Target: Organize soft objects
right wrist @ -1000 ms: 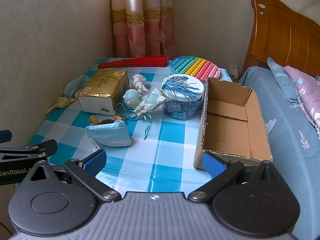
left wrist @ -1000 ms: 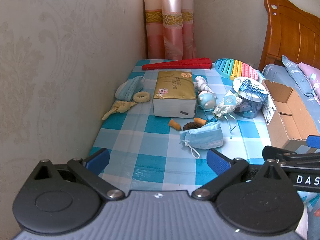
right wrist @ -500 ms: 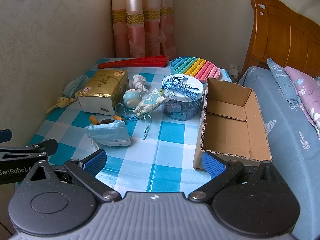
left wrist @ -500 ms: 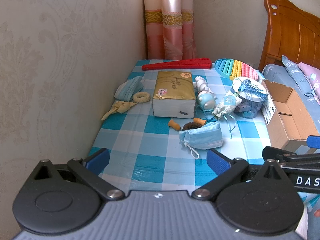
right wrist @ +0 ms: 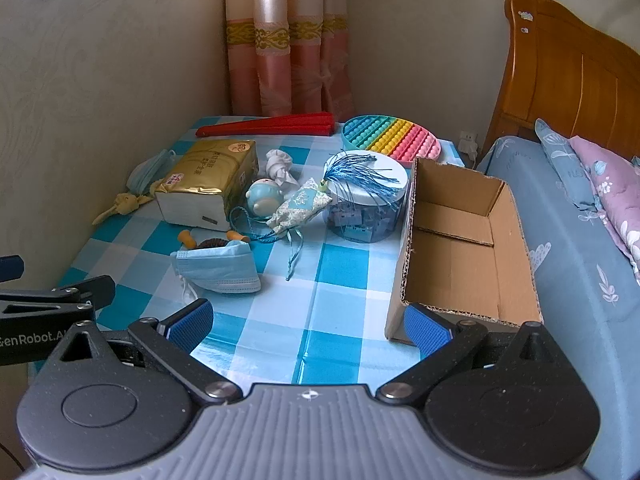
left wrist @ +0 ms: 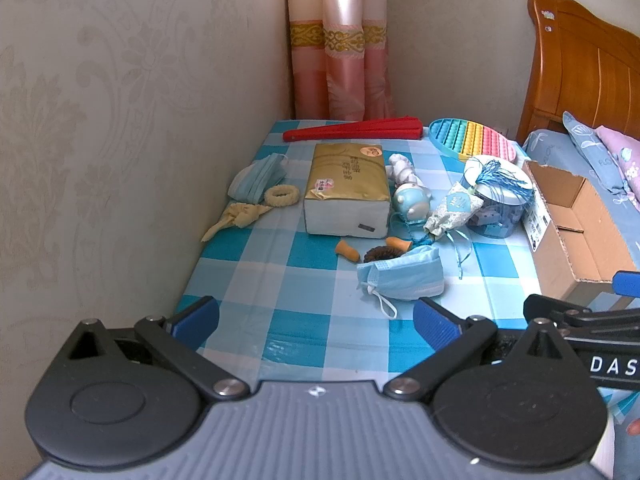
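Soft items lie scattered on a blue checked tablecloth (left wrist: pixel 304 280). A folded blue face mask (left wrist: pixel 404 276) (right wrist: pixel 218 268) lies nearest, with a brown hair tie and two orange earplugs (left wrist: pixel 347 249) behind it. A second mask (left wrist: pixel 258 182), a cream scrunchie (left wrist: pixel 281 195) and a yellow cloth (left wrist: pixel 236 220) lie by the left wall. A floral sachet (right wrist: pixel 300 206) leans by a blue toy (right wrist: pixel 262 198). An open cardboard box (right wrist: pixel 460 248) stands on the right. My left gripper (left wrist: pixel 316 320) and right gripper (right wrist: pixel 308 322) hover open over the table's near edge, holding nothing.
A gold tissue pack (left wrist: pixel 346 194) sits mid-table. Behind it lie a red folded fan (left wrist: pixel 352 130) and a rainbow pop mat (right wrist: pixel 390 140). A clear round tub (right wrist: pixel 366 208) with a blue tassel stands beside the box. A wall runs along the left; a bed (right wrist: pixel 580 240) is on the right.
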Available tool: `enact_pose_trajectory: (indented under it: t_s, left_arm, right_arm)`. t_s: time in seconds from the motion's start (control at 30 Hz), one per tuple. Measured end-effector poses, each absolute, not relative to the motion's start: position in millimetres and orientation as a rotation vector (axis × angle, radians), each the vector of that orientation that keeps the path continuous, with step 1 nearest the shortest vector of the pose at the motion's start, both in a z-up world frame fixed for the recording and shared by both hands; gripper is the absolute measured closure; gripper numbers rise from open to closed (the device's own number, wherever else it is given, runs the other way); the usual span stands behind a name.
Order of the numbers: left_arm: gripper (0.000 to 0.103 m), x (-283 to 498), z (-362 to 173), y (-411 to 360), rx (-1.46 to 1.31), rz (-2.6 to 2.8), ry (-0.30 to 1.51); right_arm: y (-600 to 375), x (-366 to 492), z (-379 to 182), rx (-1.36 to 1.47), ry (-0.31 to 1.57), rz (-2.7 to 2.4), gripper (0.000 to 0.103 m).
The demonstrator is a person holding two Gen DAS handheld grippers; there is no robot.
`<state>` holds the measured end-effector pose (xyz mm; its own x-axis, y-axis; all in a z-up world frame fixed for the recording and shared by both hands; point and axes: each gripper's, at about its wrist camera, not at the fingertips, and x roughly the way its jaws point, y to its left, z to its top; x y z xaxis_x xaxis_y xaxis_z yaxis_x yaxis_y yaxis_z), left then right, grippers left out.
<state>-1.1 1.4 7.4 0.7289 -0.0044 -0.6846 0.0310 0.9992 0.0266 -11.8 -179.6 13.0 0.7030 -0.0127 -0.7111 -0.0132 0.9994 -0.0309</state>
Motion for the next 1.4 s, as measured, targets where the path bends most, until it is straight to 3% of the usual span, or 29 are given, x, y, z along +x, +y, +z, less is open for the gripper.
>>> enact_pose_trajectory:
  t_s: [1.4]
  left_arm:
    - [0.001,45.7,-28.8,17.4,0.027,0.044,0.784]
  right_arm:
    - [-171.2,31.9,-38.1,-0.124,0.755,0.321,0.000]
